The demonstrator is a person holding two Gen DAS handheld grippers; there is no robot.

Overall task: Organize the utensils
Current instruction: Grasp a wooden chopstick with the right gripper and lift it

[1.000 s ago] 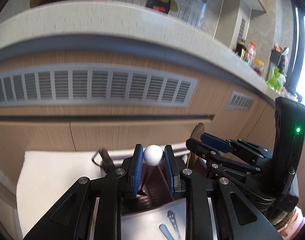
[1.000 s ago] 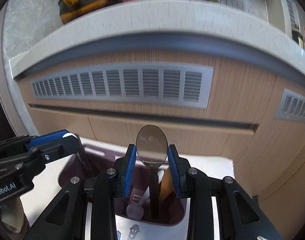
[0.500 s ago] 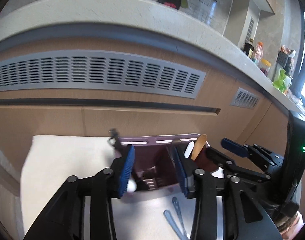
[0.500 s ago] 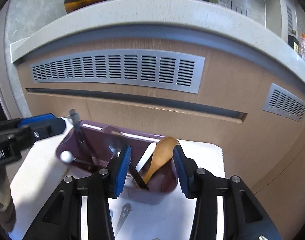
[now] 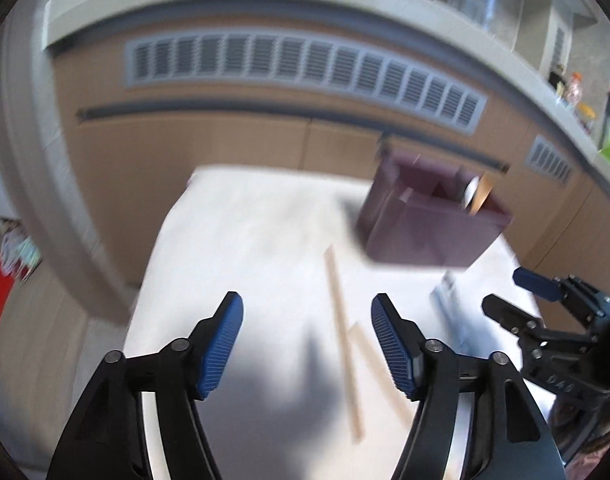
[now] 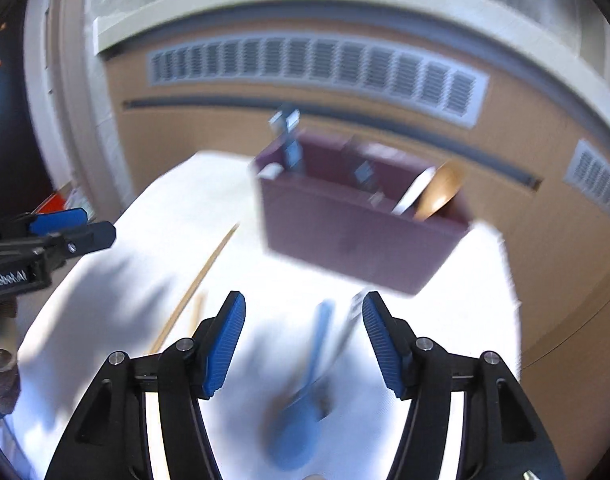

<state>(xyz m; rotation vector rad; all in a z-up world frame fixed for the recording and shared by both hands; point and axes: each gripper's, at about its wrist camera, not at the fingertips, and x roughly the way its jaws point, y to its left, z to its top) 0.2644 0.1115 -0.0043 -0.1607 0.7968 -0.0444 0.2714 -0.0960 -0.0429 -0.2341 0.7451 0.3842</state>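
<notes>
White cloth [image 5: 241, 240] spread under the claws. Ahead of them, wood-grain cabinet front [image 6: 505, 128] with long grey vent grille [image 6: 317, 66], small grille [image 6: 597, 184] off right. Pale countertop edge [image 5: 265, 4] above; bottles [image 5: 573, 84] far right, blurred.

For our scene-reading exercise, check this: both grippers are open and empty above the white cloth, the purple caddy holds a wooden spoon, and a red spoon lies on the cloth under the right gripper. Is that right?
Not quite. The spoon under the right gripper is blue, not red, as the right wrist view shows. The rest holds: both grippers are open and empty over the white cloth, and the purple caddy holds a wooden spoon.
</notes>
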